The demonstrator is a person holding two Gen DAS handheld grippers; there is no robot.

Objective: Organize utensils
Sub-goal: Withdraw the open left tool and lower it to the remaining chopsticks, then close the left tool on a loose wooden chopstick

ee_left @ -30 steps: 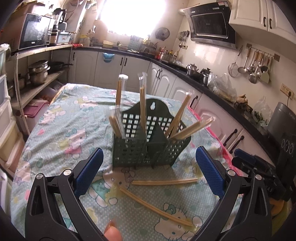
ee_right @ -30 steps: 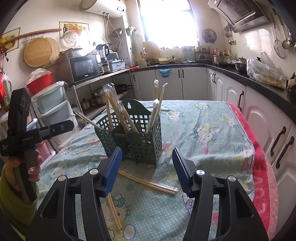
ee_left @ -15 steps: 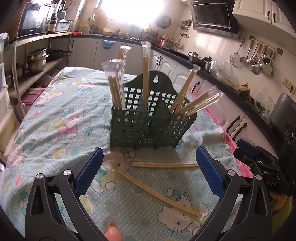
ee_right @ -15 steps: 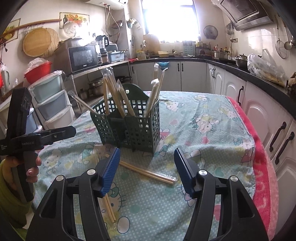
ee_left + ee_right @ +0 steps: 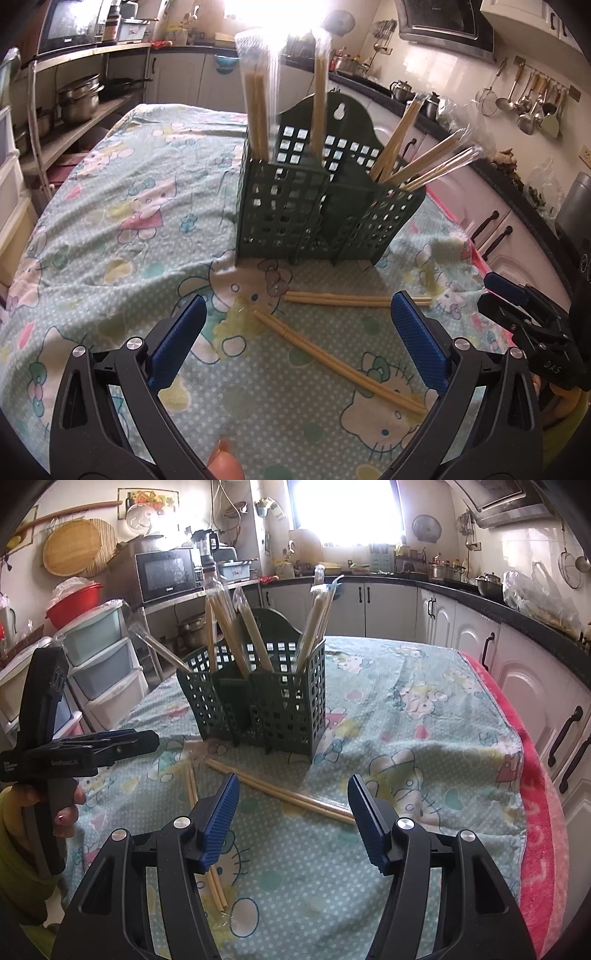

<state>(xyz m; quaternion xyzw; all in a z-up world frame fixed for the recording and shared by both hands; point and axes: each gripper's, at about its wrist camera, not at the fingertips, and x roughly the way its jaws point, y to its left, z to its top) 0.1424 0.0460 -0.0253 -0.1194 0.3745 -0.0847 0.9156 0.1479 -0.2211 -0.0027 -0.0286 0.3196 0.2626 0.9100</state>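
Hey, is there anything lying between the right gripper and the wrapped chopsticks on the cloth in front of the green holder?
Nothing visible. The right gripper is open and empty, and the nearer chopstick pair lies on bare tablecloth just ahead of it. The green holder stands behind the pair.

We look down along each tongs, close to the desk (image 5: 110, 229). Both views share the green basket (image 5: 295, 206) (image 5: 280, 701), seen from different sides.

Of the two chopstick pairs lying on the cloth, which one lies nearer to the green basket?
The pair parallel to the green basket, just before its feet; the other pair slants away toward the camera.
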